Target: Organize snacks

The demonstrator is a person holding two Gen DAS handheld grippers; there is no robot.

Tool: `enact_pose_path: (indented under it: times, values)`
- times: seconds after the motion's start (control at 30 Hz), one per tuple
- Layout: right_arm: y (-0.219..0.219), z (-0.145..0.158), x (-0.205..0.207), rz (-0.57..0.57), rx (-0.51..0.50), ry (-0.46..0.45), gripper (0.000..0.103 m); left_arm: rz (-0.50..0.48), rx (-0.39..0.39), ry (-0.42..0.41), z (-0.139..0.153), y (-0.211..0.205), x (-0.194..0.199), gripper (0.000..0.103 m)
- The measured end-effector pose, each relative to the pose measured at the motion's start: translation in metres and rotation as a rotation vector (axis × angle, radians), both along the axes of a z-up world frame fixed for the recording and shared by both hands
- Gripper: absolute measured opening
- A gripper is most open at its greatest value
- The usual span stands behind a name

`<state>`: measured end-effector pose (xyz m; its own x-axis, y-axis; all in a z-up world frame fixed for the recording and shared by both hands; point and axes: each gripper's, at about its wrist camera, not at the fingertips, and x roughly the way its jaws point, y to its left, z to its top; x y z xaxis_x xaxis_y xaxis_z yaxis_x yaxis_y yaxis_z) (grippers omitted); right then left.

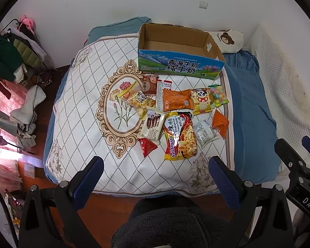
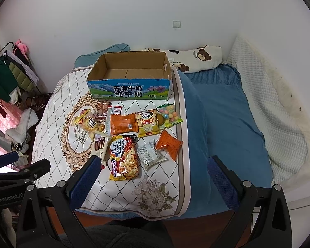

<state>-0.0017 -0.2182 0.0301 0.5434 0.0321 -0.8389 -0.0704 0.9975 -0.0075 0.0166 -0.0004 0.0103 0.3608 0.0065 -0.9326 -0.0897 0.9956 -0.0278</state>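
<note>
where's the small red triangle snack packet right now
In the left wrist view the red triangular packet lies on the quilt at the near left edge of the snack pile, just below the white Franzzi pack and left of the yellow noodle bag.

Open-topped cardboard milk carton box with blue-green printed front (image 1: 180, 67) (image 2: 130, 88): stands at 12 o'clock of the snack cluster, interior bare, reachable from above; its tall front wall blocks a low, straight entry. Overlapping snack packets: packed edge to edge, little gap between them. Yellow-red Korean noodle packet (image 1: 179, 136) (image 2: 125, 159): nearest edge of the cluster, at 6 o'clock, unobstructed from the foot of the bed. White quilted bedcover with diamond pattern (image 1: 76, 111) (image 2: 51, 115): wide free surface at 9 o'clock. Blue blanket (image 1: 252, 111) (image 2: 221, 119): free, soft ground at 3 o'clock. Cluttered clothes rack (image 1: 12, 57) (image 2: 8, 76): far off at 10 o'clock.
</note>
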Motion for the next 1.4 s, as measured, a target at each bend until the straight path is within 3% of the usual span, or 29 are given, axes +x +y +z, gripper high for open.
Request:
enact_pose_path:
  times: [1.4]
  values:
    - [0.002, 0.007, -0.015, -0.003, 0.005, -0.005, 0.103, -0.014, 0.002, -0.029, 0.005, 0.003, -0.012, 0.103]
